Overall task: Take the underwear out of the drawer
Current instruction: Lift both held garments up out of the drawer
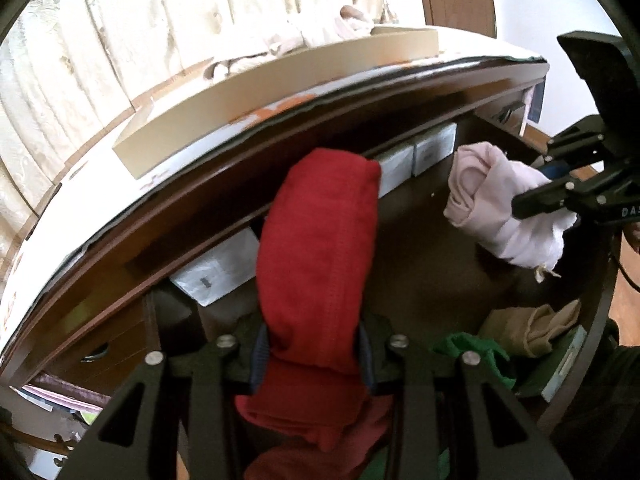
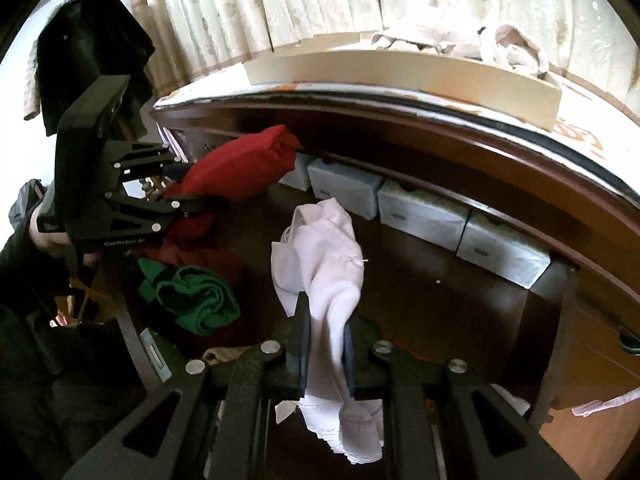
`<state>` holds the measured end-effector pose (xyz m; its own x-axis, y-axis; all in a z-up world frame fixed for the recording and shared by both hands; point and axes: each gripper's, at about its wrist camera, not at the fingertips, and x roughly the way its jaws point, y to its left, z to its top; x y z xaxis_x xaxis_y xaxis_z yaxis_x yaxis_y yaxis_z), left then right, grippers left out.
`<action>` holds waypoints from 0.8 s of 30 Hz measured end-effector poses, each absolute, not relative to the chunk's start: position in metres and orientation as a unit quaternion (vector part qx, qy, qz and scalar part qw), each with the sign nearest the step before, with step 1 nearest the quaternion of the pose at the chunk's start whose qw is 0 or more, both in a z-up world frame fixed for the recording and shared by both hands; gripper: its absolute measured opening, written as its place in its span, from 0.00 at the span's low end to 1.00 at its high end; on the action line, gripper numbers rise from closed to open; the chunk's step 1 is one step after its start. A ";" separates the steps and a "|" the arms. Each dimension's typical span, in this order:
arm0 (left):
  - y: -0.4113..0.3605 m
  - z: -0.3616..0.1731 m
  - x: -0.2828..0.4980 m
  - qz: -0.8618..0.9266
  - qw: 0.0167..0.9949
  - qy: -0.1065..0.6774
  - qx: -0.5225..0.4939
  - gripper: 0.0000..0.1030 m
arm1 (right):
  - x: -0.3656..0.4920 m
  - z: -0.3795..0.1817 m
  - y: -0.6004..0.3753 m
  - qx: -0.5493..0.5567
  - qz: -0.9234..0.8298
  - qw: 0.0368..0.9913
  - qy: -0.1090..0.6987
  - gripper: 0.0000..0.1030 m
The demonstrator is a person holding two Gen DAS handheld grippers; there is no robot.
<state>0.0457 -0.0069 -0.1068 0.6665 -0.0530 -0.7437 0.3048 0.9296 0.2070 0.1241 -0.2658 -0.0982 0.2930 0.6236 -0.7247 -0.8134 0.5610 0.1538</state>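
Left gripper (image 1: 316,354): jaws clamped on a red rolled underwear piece (image 1: 320,248), gripped near its lower third. The roll stands up ahead of the fingers, and loose red folds hang below them. It looks lifted clear of the drawer floor (image 1: 420,272).

Right gripper (image 2: 326,354): jaws pinched fully together on a pale pink underwear piece (image 2: 320,256). A bunched end rises ahead of the pads (image 2: 304,344), and a lace-edged hem droops beneath them. It also looks raised above the drawer.

Each gripper shows in the other's view: the right one off to the right of the left gripper, the left one off to the left of the right gripper, well apart.

Still in the drawer: a green rolled garment (image 2: 196,300), low and left of the right gripper, and a beige folded piece (image 1: 536,328), low and right of the left gripper. A row of pale wrapped packs (image 2: 420,212) lines the drawer's back, ahead of both grippers. A shallow cardboard tray (image 2: 400,72) sits on the dresser top, further ahead and above, with pale garments in it.

Handling judgement: both pieces are light, soft and limp, not fragile. Cloth compresses and sags, so a pinch across the thick rolled middle should hold better than one on a thin edge. The pink fabric looks smoother and may slip, and its trailing hem could snag on the drawer front.

Judged stage: 2 pieces lifted, at least 2 left.
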 end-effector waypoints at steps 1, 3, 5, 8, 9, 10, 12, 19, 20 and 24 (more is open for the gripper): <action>-0.008 -0.106 0.045 -0.101 0.900 0.392 0.159 0.33 | 0.124 -0.097 -0.267 -0.119 0.453 0.796 0.383 0.15; -0.009 -0.105 0.042 -0.102 0.903 0.384 0.161 0.33 | 0.121 -0.096 -0.269 -0.118 0.453 0.801 0.374 0.15; -0.009 -0.103 0.041 -0.105 0.905 0.379 0.160 0.33 | 0.118 -0.094 -0.270 -0.118 0.455 0.803 0.366 0.15; -0.009 -0.102 0.040 -0.103 0.908 0.374 0.160 0.33 | 0.115 -0.092 -0.272 -0.117 0.457 0.807 0.355 0.15; -0.008 -0.101 0.039 -0.103 0.909 0.371 0.157 0.33 | 0.114 -0.092 -0.273 -0.117 0.458 0.808 0.352 0.15; -0.008 -0.101 0.038 -0.103 0.910 0.369 0.155 0.33 | 0.113 -0.091 -0.274 -0.116 0.458 0.811 0.346 0.15; -0.006 -0.099 0.036 -0.102 0.914 0.363 0.152 0.33 | 0.111 -0.089 -0.275 -0.114 0.457 0.815 0.338 0.15; -0.001 -0.093 0.030 -0.096 0.926 0.337 0.139 0.33 | 0.105 -0.083 -0.279 -0.103 0.460 0.824 0.314 0.15; 0.000 -0.092 0.029 -0.095 0.928 0.334 0.135 0.33 | 0.104 -0.082 -0.280 -0.102 0.461 0.826 0.309 0.15; 0.003 -0.090 0.026 -0.096 0.933 0.324 0.126 0.33 | 0.102 -0.077 -0.286 -0.085 0.467 0.832 0.287 0.15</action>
<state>0.0264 0.0034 -0.0899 0.7722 -0.0970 -0.6279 0.2607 0.9496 0.1739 0.1023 -0.2860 -0.0766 0.3989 0.7283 -0.5572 -0.8262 0.5490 0.1262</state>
